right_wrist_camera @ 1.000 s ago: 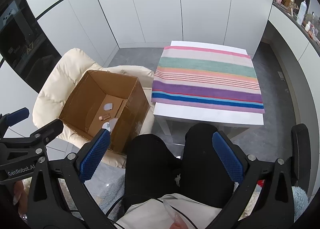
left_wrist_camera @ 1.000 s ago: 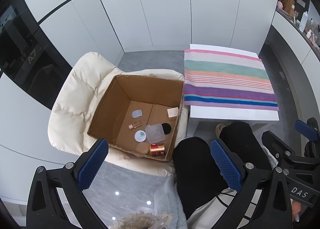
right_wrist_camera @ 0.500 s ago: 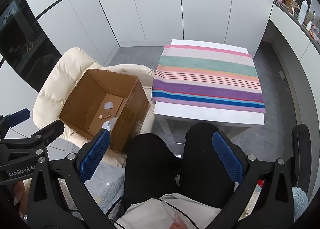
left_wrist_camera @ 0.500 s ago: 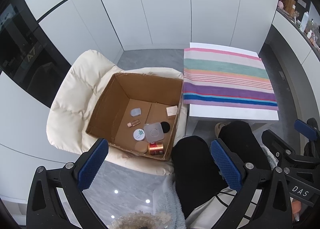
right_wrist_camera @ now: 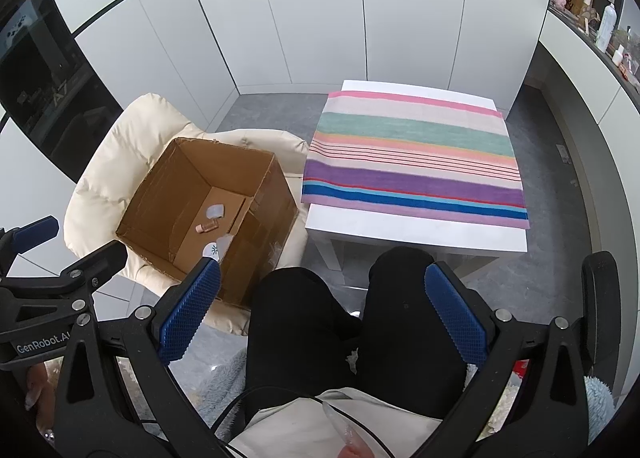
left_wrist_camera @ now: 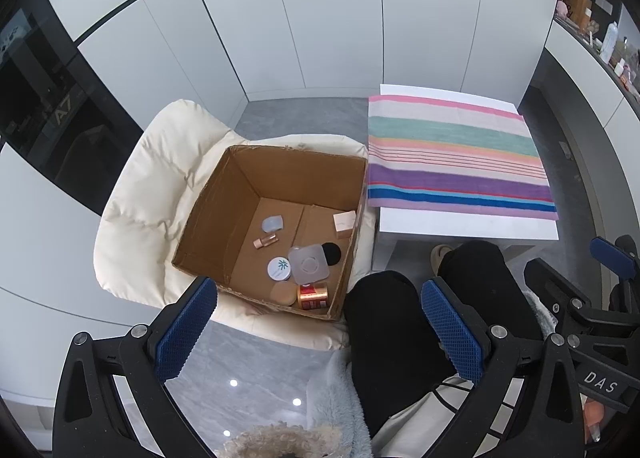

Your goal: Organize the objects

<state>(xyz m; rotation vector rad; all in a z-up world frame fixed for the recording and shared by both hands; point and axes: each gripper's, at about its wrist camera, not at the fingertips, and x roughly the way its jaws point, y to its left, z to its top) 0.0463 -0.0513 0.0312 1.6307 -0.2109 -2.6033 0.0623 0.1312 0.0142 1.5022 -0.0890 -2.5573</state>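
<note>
Over the last second little shifts: both the left gripper and right gripper hang released and empty, while the small cosmetics lie in the cardboard box at centre-left, the striped cloth bare, fitting either stage.

Both grippers wide apart: L gripper, R gripper.

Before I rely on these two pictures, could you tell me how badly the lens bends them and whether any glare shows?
Left wrist view: strong fisheye bending, the cabinet seams bow and the corners go black; small bright ceiling-light reflections sit on the glossy floor; the cardboard box is sharp. Right wrist view: same bending, the striped cloth evenly lit, no harsh shadows.
</note>
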